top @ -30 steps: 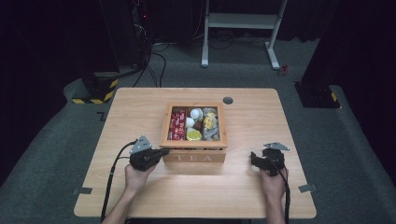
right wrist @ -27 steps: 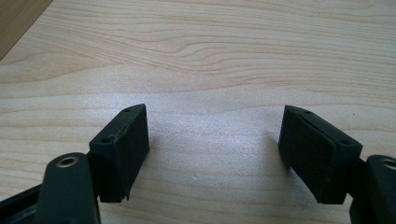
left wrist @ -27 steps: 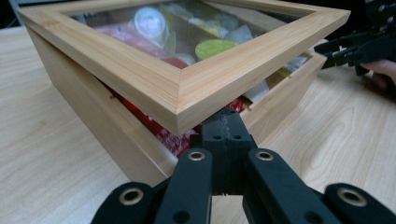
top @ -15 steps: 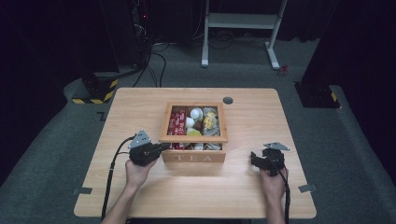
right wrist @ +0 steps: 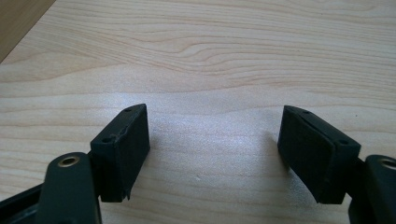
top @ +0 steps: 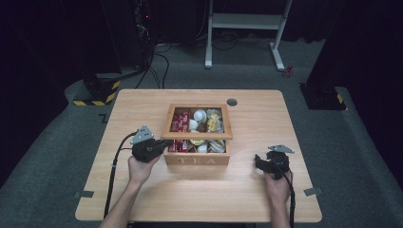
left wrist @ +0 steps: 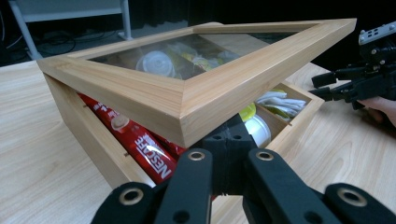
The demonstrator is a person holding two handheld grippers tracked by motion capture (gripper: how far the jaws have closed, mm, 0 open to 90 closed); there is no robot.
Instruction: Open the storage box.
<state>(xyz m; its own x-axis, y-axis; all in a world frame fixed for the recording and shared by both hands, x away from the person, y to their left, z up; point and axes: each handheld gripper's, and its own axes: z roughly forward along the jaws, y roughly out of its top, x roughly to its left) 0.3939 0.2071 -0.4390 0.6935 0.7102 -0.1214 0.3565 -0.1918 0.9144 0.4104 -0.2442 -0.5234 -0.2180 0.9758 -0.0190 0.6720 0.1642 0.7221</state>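
Black jaws of the left gripper (left wrist: 229, 140) are pressed together, wedged under the raised front corner of the glass-paned lid (left wrist: 187, 100), propping it tilted above the wooden tea box (top: 197, 156) at table centre. At four o'clock, the right gripper (right wrist: 212, 144) gapes wide, holding nothing, above bare table (right wrist: 210, 56).

Black left hand-held gripper (top: 164, 143), grey three-cornered plate, black cable, brass-ringed screw holes
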